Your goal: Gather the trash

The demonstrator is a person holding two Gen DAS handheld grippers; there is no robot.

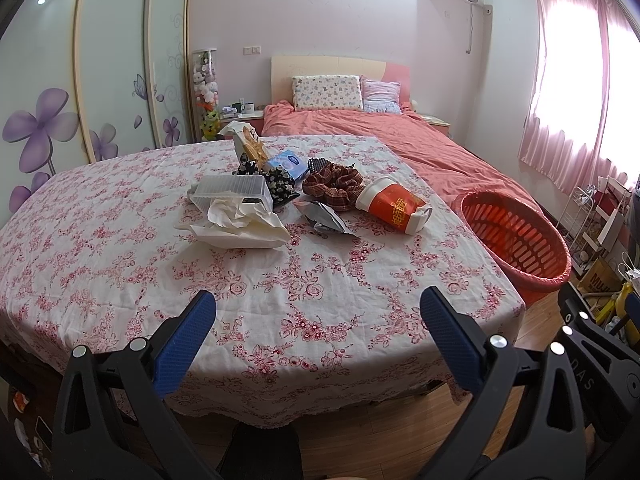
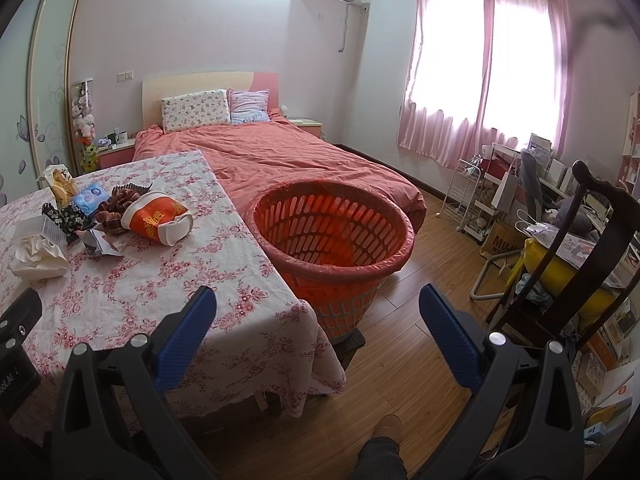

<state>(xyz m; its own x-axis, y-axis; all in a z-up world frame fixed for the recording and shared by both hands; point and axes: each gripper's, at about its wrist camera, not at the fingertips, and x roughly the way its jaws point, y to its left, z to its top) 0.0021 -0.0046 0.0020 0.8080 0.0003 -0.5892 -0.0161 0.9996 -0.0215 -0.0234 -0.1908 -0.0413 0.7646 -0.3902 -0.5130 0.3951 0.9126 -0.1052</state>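
Since both of my grippers hang empty with their blue pads spread wide apart, the step in hand, as I judge it, is the first reach for a piece of rubbish. My left gripper (image 1: 316, 312) hovers at the bottom of its frame, over the near edge of the floral tablecloth (image 1: 120, 248), well short of the clutter in the middle of that frame. My right gripper (image 2: 318, 314) sits low in its own frame, pointing between the table corner and the orange basket (image 2: 400, 264), which stands just beside the table at frame centre and looks empty. The trash lies grouped: a crumpled tissue (image 1: 240, 224) nearest me, a clear plastic tray (image 1: 234, 190) touching it behind, a torn silver wrapper (image 1: 326, 222) to the right, and a tipped red-and-white paper cup (image 1: 394, 206) further right, closest to the basket. The brown checked scrunchie (image 1: 334, 186) behind the wrapper is probably not rubbish, so I would leave it. I think the cup suits my right gripper: close across its body gently, since it will crush. For the tissue, I would bring my left pads down low and pinch a raised fold, keeping clear of the cloth so it does not bunch up.
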